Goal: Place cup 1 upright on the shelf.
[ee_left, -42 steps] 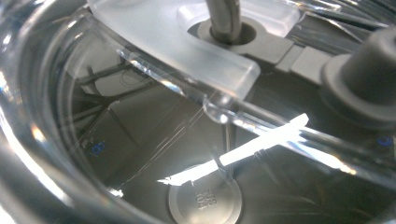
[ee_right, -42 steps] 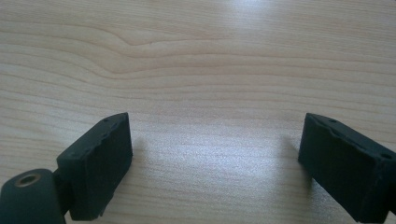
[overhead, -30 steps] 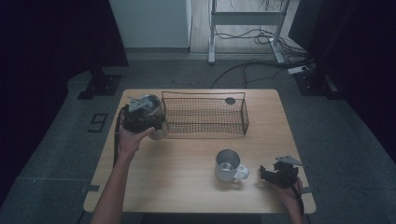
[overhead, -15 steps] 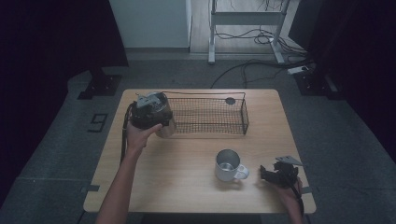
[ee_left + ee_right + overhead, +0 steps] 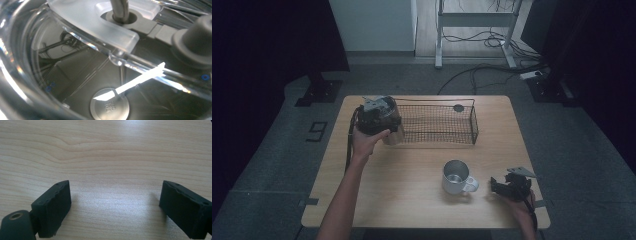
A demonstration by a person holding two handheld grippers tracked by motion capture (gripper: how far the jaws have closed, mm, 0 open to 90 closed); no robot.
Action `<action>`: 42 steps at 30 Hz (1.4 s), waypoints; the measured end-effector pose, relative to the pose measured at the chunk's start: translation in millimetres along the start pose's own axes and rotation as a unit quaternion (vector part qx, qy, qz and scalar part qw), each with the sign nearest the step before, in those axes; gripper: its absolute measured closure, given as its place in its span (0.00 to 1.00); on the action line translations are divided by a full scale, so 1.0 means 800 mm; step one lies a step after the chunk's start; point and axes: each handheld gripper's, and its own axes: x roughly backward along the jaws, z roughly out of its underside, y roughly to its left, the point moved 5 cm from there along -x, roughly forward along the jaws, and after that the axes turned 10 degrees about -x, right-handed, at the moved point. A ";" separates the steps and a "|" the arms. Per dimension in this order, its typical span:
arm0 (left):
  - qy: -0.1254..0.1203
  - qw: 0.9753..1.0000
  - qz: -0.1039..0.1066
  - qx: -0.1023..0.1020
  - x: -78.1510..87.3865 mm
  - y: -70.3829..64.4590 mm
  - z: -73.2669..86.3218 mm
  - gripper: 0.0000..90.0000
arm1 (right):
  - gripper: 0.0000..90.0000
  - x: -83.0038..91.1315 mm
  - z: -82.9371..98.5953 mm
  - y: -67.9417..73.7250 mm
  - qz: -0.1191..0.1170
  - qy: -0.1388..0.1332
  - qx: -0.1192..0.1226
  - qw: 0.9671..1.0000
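High view shows the counter (image 5: 412,200) first, pale wood, with a black wire basket (image 5: 439,125) standing along its far edge. At the basket's left end, near the far left corner of the counter, the left tool (image 5: 379,117) hangs above a clear lidded jar (image 5: 393,134) that sits just outside or against the basket wall; I cannot say which. Nearer the front edge, right of centre, stands a steel mug (image 5: 456,176) with its handle turned toward the right tool (image 5: 504,187), which rests by the front right corner, near the mug but apart from it.

Left gripper view looks straight into the jar's clear lid (image 5: 82,57), a frosted plastic tab (image 5: 100,22) across it, a metal rod (image 5: 120,10) through a hole, and a stamped steel disc (image 5: 110,106) beneath. The jar looks rigid, smooth and likely slippery, possibly breakable, and heavier than thin plastic; the rim or the rod's knob seems the safest hold, not the bare wall. Whether the left tool is spread or pinching the jar I cannot tell, since the hand covers it from above.

Right gripper view shows bare wood between its two black pads (image 5: 53,207), spread wide and holding nothing.
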 end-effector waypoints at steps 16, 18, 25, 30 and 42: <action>0.000 1.000 0.004 -0.004 -0.016 -0.005 -0.014 0.05 | 0.11 0.000 0.000 0.000 0.000 -0.001 -0.001 1.000; 0.000 1.000 0.004 -0.005 -0.017 -0.005 -0.017 0.05 | 0.11 0.000 0.000 0.000 0.000 -0.001 -0.001 1.000; 0.000 1.000 0.005 -0.003 -0.025 -0.004 -0.023 0.05 | 0.12 0.000 0.000 0.000 0.001 -0.001 -0.001 1.000; 0.002 1.000 0.006 0.001 -0.028 -0.002 -0.024 0.05 | 0.12 0.000 0.000 -0.001 0.001 -0.001 -0.002 1.000; 0.007 1.000 0.006 0.001 -0.036 -0.003 -0.032 0.05 | 0.13 0.000 0.000 -0.001 0.002 -0.002 -0.003 1.000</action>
